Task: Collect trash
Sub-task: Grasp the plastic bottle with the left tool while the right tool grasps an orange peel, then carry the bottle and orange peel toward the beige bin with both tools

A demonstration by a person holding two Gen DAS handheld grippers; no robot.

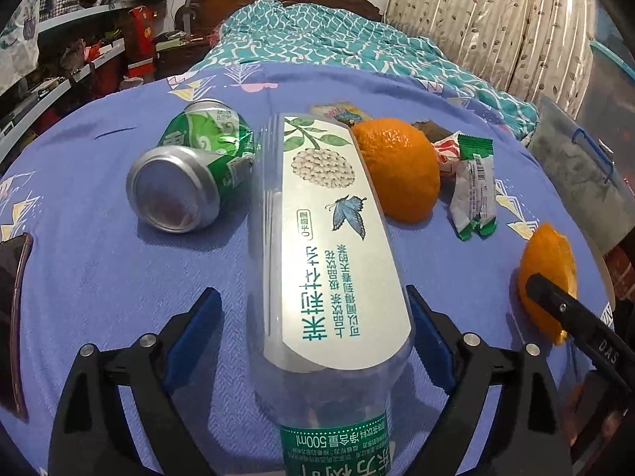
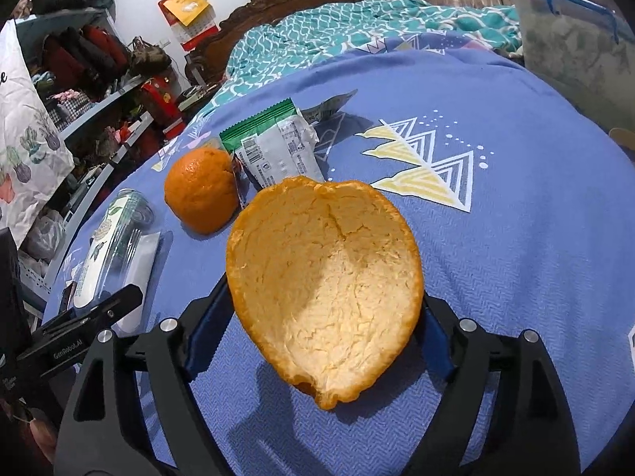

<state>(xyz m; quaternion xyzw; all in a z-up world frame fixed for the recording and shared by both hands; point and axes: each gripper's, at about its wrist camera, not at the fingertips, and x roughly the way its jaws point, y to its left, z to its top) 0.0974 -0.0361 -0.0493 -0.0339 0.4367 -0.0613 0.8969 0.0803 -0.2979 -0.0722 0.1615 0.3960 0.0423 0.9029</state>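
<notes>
Left wrist view shows my left gripper wide open around a plastic bottle. The bottle lies on the blue cloth. There is a gap on the left side, and the right pad sits close to the bottle, so I do not think it is gripped. A crushed green can lies just beside the bottle. An orange and some wrappers lie on the other side.

In the right wrist view, my right gripper is open wide too. A big cupped piece of orange peel sits between the fingers. I cannot tell if the pads press on it.

I think I am at the picking-up step, with both pieces of trash lined up. Next I need to squeeze both shut, then lift.

The two grippers are close together, so I must lift with care. The cloth drops away at its right edge, near a clear box. There is open room on the cloth right of the peel.
</notes>
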